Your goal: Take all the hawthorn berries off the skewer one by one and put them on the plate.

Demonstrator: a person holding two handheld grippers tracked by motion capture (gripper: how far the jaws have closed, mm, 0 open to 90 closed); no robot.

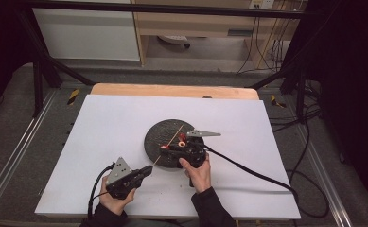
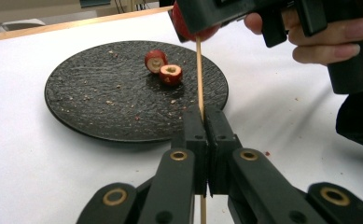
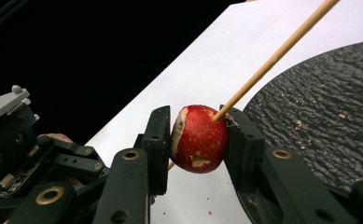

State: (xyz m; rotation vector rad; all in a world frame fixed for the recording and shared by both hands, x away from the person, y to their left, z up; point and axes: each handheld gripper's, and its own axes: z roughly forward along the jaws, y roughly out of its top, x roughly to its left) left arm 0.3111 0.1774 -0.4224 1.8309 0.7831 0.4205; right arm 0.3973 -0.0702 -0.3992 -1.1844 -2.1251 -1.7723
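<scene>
my left gripper (image 1: 146, 171), near the plate's near left edge, is clamped tight on the wooden skewer (image 2: 199, 74). my right gripper (image 3: 198, 140) pinches a red fruit (image 3: 200, 138) threaded on that skewer, over the dark plate (image 1: 157, 135), where two more fruit pieces (image 2: 163, 67) lie.

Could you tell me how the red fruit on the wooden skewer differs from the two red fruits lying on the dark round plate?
The red fruit on the thin wooden skewer is pierced and clamped in the right gripper, off the dark round stone-like plate; the two red fruits on the plate lie loose, touched by nothing. The skewered one shows its scuffed red side; the plate pair show pale cored ends. All three are small, round and red-skinned.
</scene>
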